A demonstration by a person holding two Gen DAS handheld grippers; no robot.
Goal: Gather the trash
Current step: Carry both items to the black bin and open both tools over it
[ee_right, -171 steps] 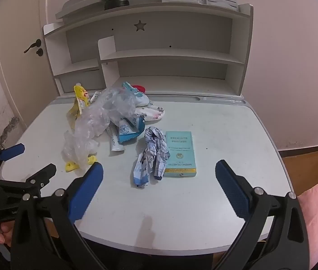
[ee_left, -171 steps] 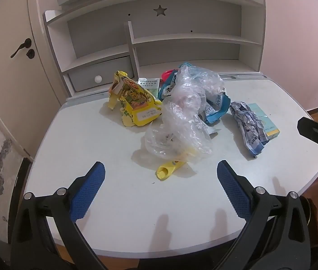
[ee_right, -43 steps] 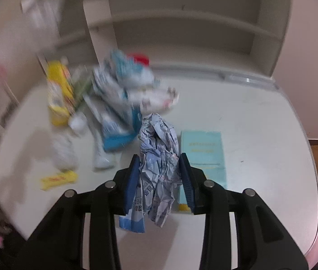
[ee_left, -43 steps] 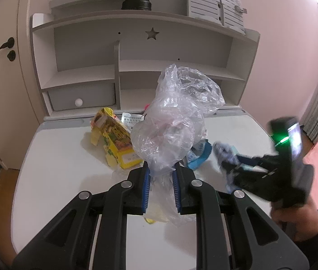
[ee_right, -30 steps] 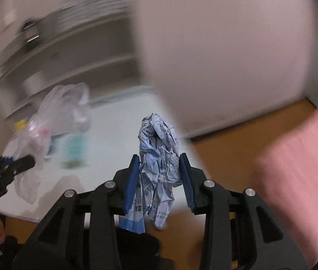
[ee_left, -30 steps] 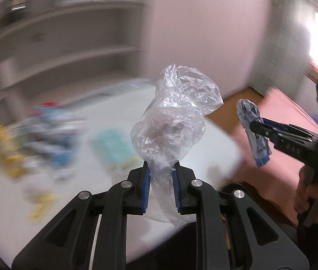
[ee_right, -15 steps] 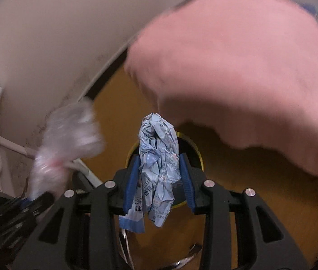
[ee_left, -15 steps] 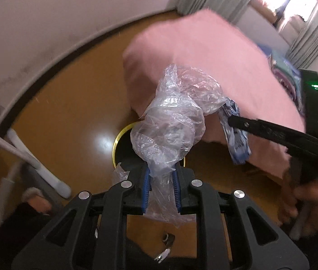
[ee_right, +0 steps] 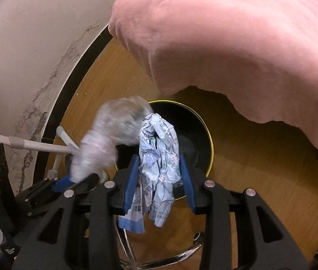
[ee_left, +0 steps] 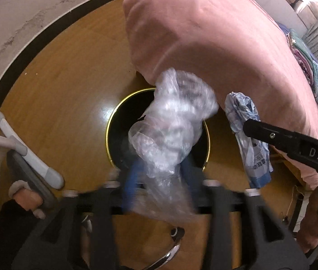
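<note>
Over the bin (ee_left: 111, 121), left gripper (ee_left: 159, 175) is opening with the bag (ee_left: 172, 121) between its jaws, right gripper (ee_right: 159, 175) is clamped on the wrapper (ee_right: 159, 157); neither dropped yet

Motion blur smears the left gripper's fingers (ee_left: 134, 175) and the clear plastic bag (ee_left: 172, 130) hiding the bin's inside.

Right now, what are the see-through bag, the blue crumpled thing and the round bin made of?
Bag: thin clear plastic film, glossy; you see through it and it crinkles in shiny folds.
Wrapper: looks like printed paper or thin plastic packaging, matte, pale blue with sharp creases and lettering; hard to tell which.
Bin: black inside with a shiny gold rim, perhaps metal or plastic; unclear.
</note>
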